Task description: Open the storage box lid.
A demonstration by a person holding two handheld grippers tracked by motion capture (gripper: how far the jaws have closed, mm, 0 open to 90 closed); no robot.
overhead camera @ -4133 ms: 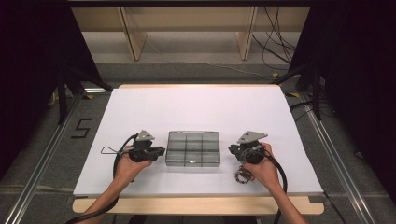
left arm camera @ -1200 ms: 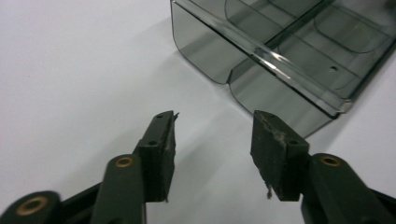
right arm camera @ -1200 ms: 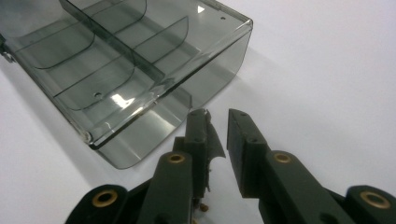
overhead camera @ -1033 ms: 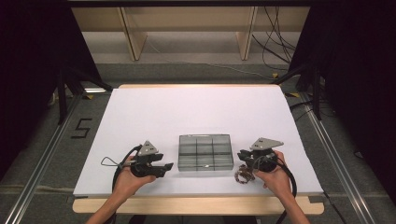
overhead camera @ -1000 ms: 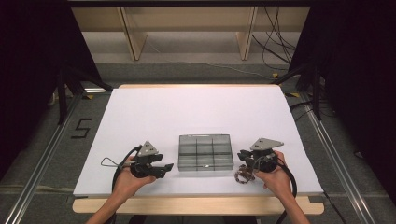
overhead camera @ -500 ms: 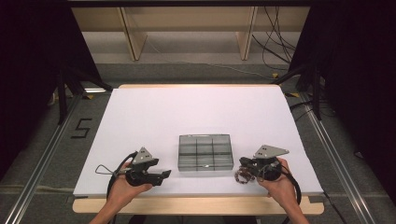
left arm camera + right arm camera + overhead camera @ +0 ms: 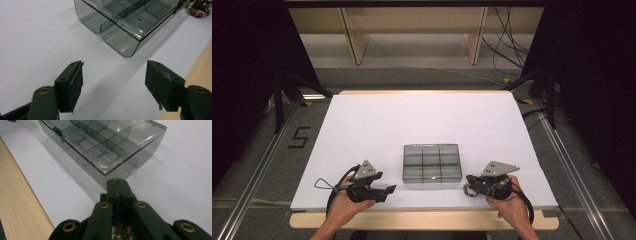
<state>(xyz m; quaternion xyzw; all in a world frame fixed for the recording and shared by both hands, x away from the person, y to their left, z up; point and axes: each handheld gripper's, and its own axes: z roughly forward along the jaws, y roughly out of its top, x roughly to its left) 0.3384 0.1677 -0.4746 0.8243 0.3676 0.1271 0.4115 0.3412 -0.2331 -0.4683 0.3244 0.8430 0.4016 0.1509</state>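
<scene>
- Far left, on the grey floor beside the table: a painted figure 5 (image 7: 299, 137).
- On the near left of the white table cover (image 7: 412, 117): left gripper (image 7: 388, 189), held in the left hand (image 7: 346, 204), lying low and pointing right toward the box, cable looping off to its left.
- Seen along the left gripper (image 7: 113, 86) itself: jaws wide apart, just been opening, nothing between the pads but bare white cover; box corner a little way ahead, not touched.
- Centre, toward the near edge: smoky clear plastic box (image 7: 432, 162), lid down, inner walls dividing it into compartments, flat on the cover between the two grippers and apart from both.
- Same box from the left gripper view (image 7: 117, 23), rounded corner nearest; from the right gripper view (image 7: 105, 147), a small clasp on its long side.
- Just right of the box: beaded string (image 7: 472, 189), a small coloured tangle on the cover under the tip of the right gripper; visible too at the far right in the left gripper view (image 7: 199, 6).
- Near right: right gripper (image 7: 468, 180), in the right hand (image 7: 510, 204), pointing left at the box.
- Along the right gripper (image 7: 117, 182): jaws pressed together, tips just short of the box corner; coloured strands (image 7: 120, 233) below the jaw roots, pinched or not impossible to tell.
- Nearest of all: bare wooden table edge (image 7: 422, 219).
</scene>
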